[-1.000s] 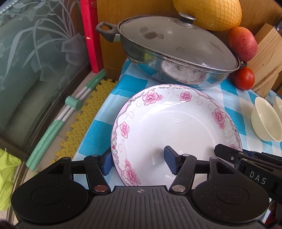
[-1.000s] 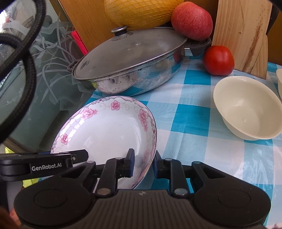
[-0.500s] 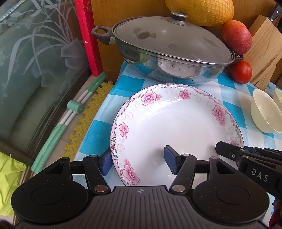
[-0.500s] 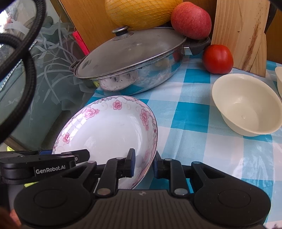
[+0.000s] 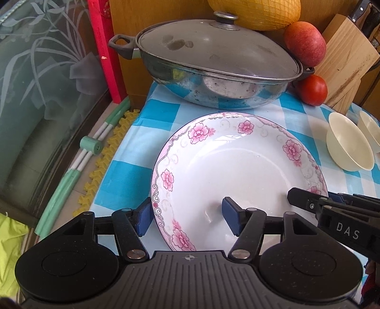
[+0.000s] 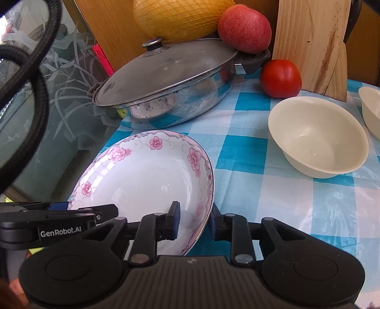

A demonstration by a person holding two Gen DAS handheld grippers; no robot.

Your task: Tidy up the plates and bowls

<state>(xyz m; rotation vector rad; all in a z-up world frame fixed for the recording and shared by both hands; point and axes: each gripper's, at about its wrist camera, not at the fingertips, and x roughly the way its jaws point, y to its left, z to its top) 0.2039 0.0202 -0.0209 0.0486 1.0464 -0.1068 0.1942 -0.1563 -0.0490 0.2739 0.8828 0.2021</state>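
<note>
A white deep plate with pink flowers (image 5: 239, 176) lies on the blue checked cloth at the table's left edge; it also shows in the right wrist view (image 6: 147, 180). My left gripper (image 5: 187, 219) straddles its near-left rim with the jaws wide apart, not pinching it. My right gripper (image 6: 193, 221) has its jaws close on either side of the plate's right rim. A cream bowl (image 6: 318, 137) sits to the right, with a second cream bowl (image 6: 370, 111) beyond it.
A lidded steel pan (image 5: 213, 64) stands behind the plate. A tomato (image 6: 280, 78), an apple (image 6: 244, 28), a netted yellow melon (image 6: 178, 16) and a wooden knife block (image 6: 313, 45) line the back. The table edge drops off at the left.
Both grippers with the plate have drawn back slightly from the pan. The right gripper's jaws have opened a little at the plate's rim.
</note>
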